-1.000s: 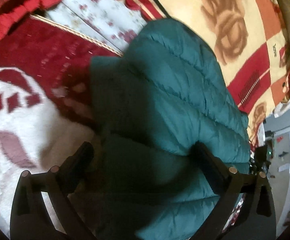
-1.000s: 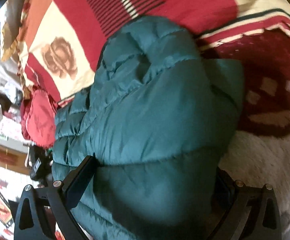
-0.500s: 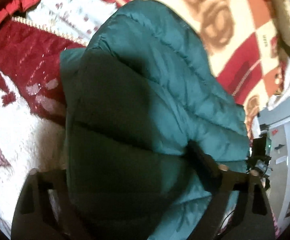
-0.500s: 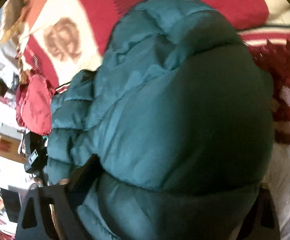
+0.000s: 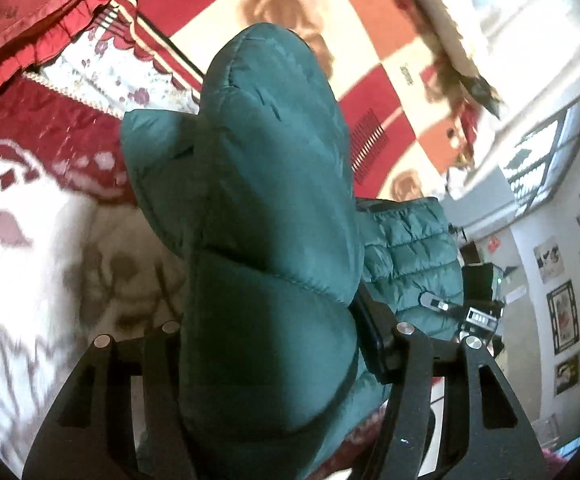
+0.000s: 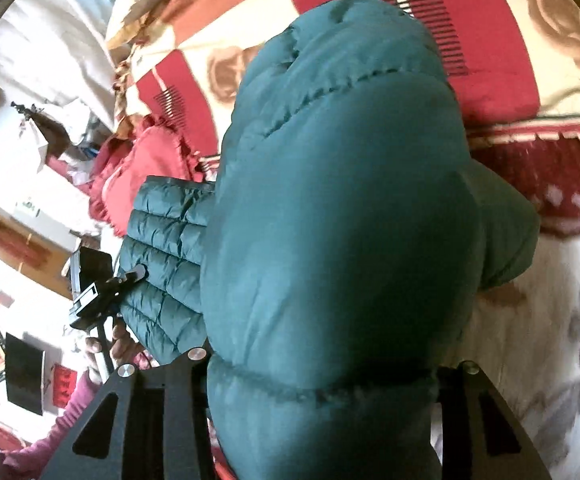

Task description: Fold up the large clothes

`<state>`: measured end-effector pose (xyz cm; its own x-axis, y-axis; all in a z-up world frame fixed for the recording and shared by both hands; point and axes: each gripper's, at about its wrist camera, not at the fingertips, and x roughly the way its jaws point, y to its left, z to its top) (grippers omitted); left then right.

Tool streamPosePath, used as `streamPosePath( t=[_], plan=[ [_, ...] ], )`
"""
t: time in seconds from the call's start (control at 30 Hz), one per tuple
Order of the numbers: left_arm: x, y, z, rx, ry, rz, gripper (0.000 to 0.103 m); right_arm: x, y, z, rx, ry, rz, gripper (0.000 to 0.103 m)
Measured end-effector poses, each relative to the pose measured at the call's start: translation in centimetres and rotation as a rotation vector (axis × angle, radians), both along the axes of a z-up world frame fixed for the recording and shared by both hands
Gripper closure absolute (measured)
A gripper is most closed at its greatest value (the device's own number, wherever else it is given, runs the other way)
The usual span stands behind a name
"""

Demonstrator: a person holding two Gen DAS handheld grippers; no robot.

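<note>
Teal quilted fabric fills both wrist views: the puffer jacket (image 5: 274, 208) is bunched up and raised above the bed, with the patterned blanket (image 5: 386, 52) in red, cream and orange spread beneath it. Your left gripper (image 5: 268, 344) is clamped on a thick fold of the jacket; the padding bulges between the two black fingers (image 5: 374, 320), and the right-hand finger presses into the cloth. Beyond that fold, a further quilted part of the jacket lies to the right, near the edge of the bed.

Your right gripper (image 6: 322, 376) has a bigger wad of the same jacket (image 6: 338, 216) wedged between its fingers, though the fingertips themselves are buried under the padding, so the grasp seems firm rather than plainly shown. In this view your left hand (image 6: 110, 340) shows at lower left, wrapped round the other tool's handle, whose tip touches the quilted panel.

A white fleece blanket (image 5: 30, 264) with dark red flowers lies to the left in the left view and at lower right in the right view. A red frilled pillow (image 6: 142, 168) sits behind the jacket.
</note>
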<state>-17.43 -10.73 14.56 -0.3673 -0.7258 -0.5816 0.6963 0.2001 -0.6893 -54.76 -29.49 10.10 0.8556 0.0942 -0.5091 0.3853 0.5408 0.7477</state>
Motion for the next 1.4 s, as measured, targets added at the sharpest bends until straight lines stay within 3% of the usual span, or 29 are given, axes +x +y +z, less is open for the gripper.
streamPosePath(
  t=[0.13, 0.2, 0.23, 0.27, 0.33, 0.4, 0.5, 0.6, 0.67, 0.8, 0.93, 1.03, 1.2, 1.4],
  plan=[
    [-1.3, 3.1, -1.1, 0.056, -0.020, 0.012, 0.044, -2.1, 2.1, -2.2, 0.056, 0.012, -0.015, 0.057],
    [-1.5, 3.9, -2.4, 0.113, -0.056, 0.043, 0.044, -2.6, 2.2, -3.6, 0.083, 0.054, -0.071, 0.046],
    [-1.5, 4.0, -3.2, 0.144, -0.054, 0.062, 0.040, -2.7, 2.3, -4.0, 0.058, 0.106, -0.110, 0.030],
    [-1.2, 4.1, -4.2, 0.183, -0.043, 0.087, 0.035, -3.1, 2.2, -4.5, 0.029, 0.170, -0.165, 0.024],
    [-0.6, 4.4, -5.1, 0.227, -0.026, 0.132, 0.027, -3.9, 2.1, -4.8, 0.035, 0.215, -0.219, 0.022],
    [-0.4, 4.9, -4.3, 0.241, -0.046, 0.159, 0.027, -4.4, 2.7, -3.2, -0.035, 0.259, -0.252, 0.022],
    [-0.8, 5.8, -1.0, 0.230, -0.194, 0.210, 0.027, -4.7, 4.8, 1.4, -0.250, 0.331, -0.283, 0.022],
    [-1.9, 6.1, 1.8, 0.204, -0.332, 0.247, 0.027, -4.1, 6.3, 4.4, -0.346, 0.283, -0.240, 0.022],
    [-2.9, 6.0, 2.6, 0.181, -0.370, 0.259, 0.027, -2.1, 7.6, 5.3, -0.385, 0.272, -0.239, 0.022],
    [-4.9, 4.9, 1.5, 0.195, -0.435, 0.288, 0.027, 2.8, 8.5, 2.9, -0.369, 0.272, -0.163, 0.022],
    [-5.4, 2.4, -1.4, 0.287, -0.473, 0.300, 0.026, 7.1, 8.5, 0.6, -0.390, 0.320, -0.180, 0.022],
    [-5.2, 1.3, -2.5, 0.288, -0.524, 0.330, 0.019, 8.7, 7.5, -0.8, -0.407, 0.340, -0.207, 0.022],
    [-4.2, 0.8, -4.0, 0.285, -0.515, 0.358, 0.011, 9.9, 6.7, -2.8, -0.453, 0.369, -0.217, 0.021],
    [-4.7, 1.2, -3.8, 0.287, -0.533, 0.373, 0.011, 9.4, 6.8, -2.2, -0.441, 0.375, -0.212, 0.020]
  ],
)
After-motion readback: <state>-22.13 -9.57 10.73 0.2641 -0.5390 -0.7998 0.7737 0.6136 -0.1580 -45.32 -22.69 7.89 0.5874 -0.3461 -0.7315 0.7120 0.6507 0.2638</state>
